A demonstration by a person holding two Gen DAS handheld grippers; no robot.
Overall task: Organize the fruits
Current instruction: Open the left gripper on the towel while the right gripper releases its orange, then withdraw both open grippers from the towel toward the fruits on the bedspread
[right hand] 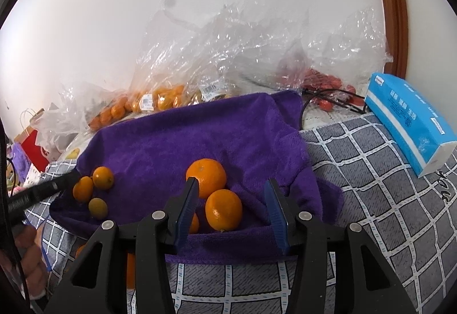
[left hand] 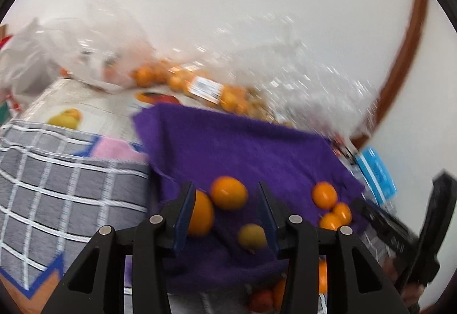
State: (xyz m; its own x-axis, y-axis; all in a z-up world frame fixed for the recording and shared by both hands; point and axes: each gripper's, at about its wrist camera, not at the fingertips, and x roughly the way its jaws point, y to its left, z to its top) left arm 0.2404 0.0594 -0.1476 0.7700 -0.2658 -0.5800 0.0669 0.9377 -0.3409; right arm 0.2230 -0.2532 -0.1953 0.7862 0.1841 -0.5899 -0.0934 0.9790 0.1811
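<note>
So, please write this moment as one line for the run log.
left gripper: jaws open, empty | right gripper: jaws open, empty | oranges loose on purple towel | bagged fruit behind

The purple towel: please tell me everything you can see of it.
The purple towel is a soft, fluffy cloth, spread rumpled over the grey checked cover. Its near edge is folded and creased. Loose oranges and smaller fruits lie on it. Clear bags of fruit sit along its far edge.

On my purple towel (right hand: pixel 200 137) lay two big oranges (right hand: pixel 206 177), three small kumquats (right hand: pixel 98 191); behind, several clear bags (right hand: pixel 217 57), one blue tissue pack (right hand: pixel 411 120).
</note>
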